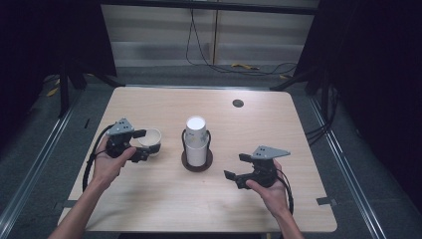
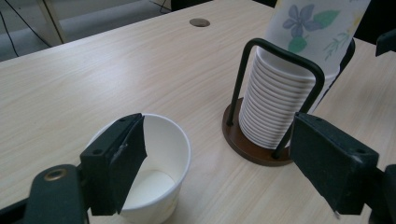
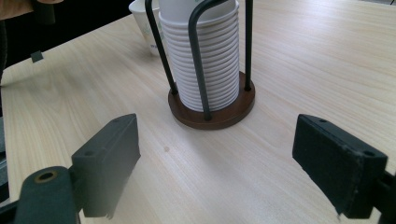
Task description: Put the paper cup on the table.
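A single white paper cup (image 1: 151,141) (image 2: 159,163) stands upright on the table at the left. My left gripper (image 1: 141,144) (image 2: 219,154) is open around it: one jaw sits at the cup's rim, the other stands far off toward the stack. In the middle, a stack of white paper cups (image 1: 196,137) (image 2: 275,102) (image 3: 210,60) sits in a black wire holder with a round brown base (image 1: 196,164) (image 3: 215,116). The top cup has a flower print. My right gripper (image 1: 236,167) (image 3: 215,154) is open at the right, pointed at the stack, nothing between its jaws.
The light wooden table (image 1: 164,199) has a round cable hole (image 1: 238,103) (image 2: 200,22) near its far edge. Cables (image 1: 239,64) lie on the floor behind the table. The single cup (image 3: 142,18) shows behind the holder in the right gripper view.
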A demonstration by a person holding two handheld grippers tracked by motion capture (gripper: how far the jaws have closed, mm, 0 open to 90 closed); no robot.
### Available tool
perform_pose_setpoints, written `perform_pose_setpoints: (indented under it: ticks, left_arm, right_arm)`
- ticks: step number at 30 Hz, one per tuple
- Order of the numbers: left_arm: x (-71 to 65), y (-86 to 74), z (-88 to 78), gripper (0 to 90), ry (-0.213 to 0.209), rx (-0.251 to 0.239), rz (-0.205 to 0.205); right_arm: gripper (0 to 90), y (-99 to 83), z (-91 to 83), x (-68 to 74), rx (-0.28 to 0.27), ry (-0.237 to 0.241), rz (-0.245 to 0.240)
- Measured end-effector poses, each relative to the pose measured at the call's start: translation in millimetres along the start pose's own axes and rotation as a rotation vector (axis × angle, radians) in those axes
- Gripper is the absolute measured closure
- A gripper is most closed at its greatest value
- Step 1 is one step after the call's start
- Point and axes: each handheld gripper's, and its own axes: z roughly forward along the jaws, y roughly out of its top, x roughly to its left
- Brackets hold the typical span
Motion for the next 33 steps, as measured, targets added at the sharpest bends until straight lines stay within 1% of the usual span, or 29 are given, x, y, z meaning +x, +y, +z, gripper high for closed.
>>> perform_pose_setpoints:
  ticks: [1, 3, 5, 6, 7, 8, 9, 10, 11, 12, 13, 14, 15, 17, 19, 20, 24, 25, 27, 29, 31, 33]
  left_arm:
    - [-0.9, -1.2, -0.1, 18.6, -0.006, -0.005, -0.010]
    - [-3.6, -3.1, -1.3, 18.6, -0.019, -0.012, -0.015]
    - [-7.5, -4.7, -3.1, 18.6, -0.019, -0.007, -0.001]
    - [-9.0, -6.0, -3.9, 18.6, -0.026, -0.014, 0.002]
    - [-11.1, -7.5, -4.6, 18.6, -0.040, -0.023, -0.016]
    - [-13.4, -8.9, -5.5, 18.6, -0.038, -0.034, -0.022]
    - [-16.3, -9.9, -6.6, 18.7, -0.018, -0.034, 0.000]
    - [-18.5, -10.6, -7.1, 18.6, -0.007, -0.023, 0.022]
    - [-20.0, -12.0, -7.4, 18.7, -0.026, -0.022, 0.008]
    - [-21.6, -13.7, -7.5, 18.6, -0.054, -0.036, -0.020]
    - [-23.5, -15.4, -7.8, 18.7, -0.057, -0.037, -0.026]
    - [-25.7, -17.1, -8.3, 18.7, -0.040, -0.030, -0.011]
    - [-27.9, -19.3, -8.8, 18.7, -0.035, -0.031, -0.008]
    - [-30.7, -24.3, -10.1, 18.6, -0.051, -0.033, -0.018]
    - [-32.5, -29.3, -11.7, 18.7, -0.034, -0.033, -0.014]
    - [-33.3, -31.5, -11.7, 18.6, -0.037, -0.033, -0.023]
    - [-36.7, -40.5, -11.8, 18.6, -0.027, -0.029, -0.026]
    - [-38.6, -42.5, -11.6, 18.6, -0.028, -0.026, -0.032]
    - [-42.0, -45.7, -11.2, 18.6, -0.023, -0.011, -0.017]
    - [-45.8, -50.0, -11.5, 18.5, -0.034, -0.007, -0.027]
    - [-49.6, -54.8, -12.3, 18.5, -0.024, -0.004, -0.034]
    - [-53.3, -59.5, -12.1, 18.5, -0.028, 0.012, -0.037]
  right_arm:
    - [14.4, -0.1, 0.0, 0.1, -0.001, -0.002, 0.001]
    - [14.4, -0.1, 0.1, 0.3, -0.001, -0.004, 0.000]
    - [14.4, -0.3, 0.1, 0.2, -0.003, -0.006, 0.000]
    - [14.4, -0.5, -0.1, 0.3, -0.002, -0.009, 0.003]
    - [14.4, -0.8, -0.2, 0.2, -0.002, -0.009, 0.001]
    - [14.4, -1.1, -0.1, 0.0, -0.003, -0.010, 0.001]
    - [14.4, -1.5, -0.1, -0.3, -0.002, -0.011, 0.000]
    - [14.4, -1.8, 0.0, -0.4, -0.002, -0.013, 0.005]
    - [14.4, -2.2, 0.0, -0.7, -0.002, -0.015, 0.007]
    - [14.4, -2.5, 0.0, -0.8, -0.001, -0.015, 0.008]
    - [14.4, -2.7, -0.1, -0.7, 0.001, -0.016, 0.008]
    - [14.4, -2.6, -0.6, -0.5, -0.003, -0.019, 0.009]
    - [14.4, -2.4, -1.2, -0.3, -0.008, -0.021, 0.007]
    - [14.4, -2.4, -2.5, 0.4, -0.012, -0.024, 0.009]
    - [14.4, -2.9, -2.9, 0.1, -0.015, -0.027, 0.016]
    - [14.4, -3.2, -2.9, 0.1, -0.014, -0.029, 0.017]
    - [14.4, -7.1, -3.1, 2.6, -0.002, -0.039, 0.017]
    - [14.4, -9.1, -3.7, 3.4, 0.001, -0.039, 0.023]
    - [14.4, -12.0, -4.6, 5.2, 0.008, -0.039, 0.022]
    - [14.4, -13.9, -5.1, 5.8, 0.013, -0.042, 0.023]
    - [14.4, -16.0, -5.2, 5.0, 0.014, -0.044, 0.029]
    - [14.4, -18.5, -4.3, 3.4, 0.013, -0.047, 0.034]
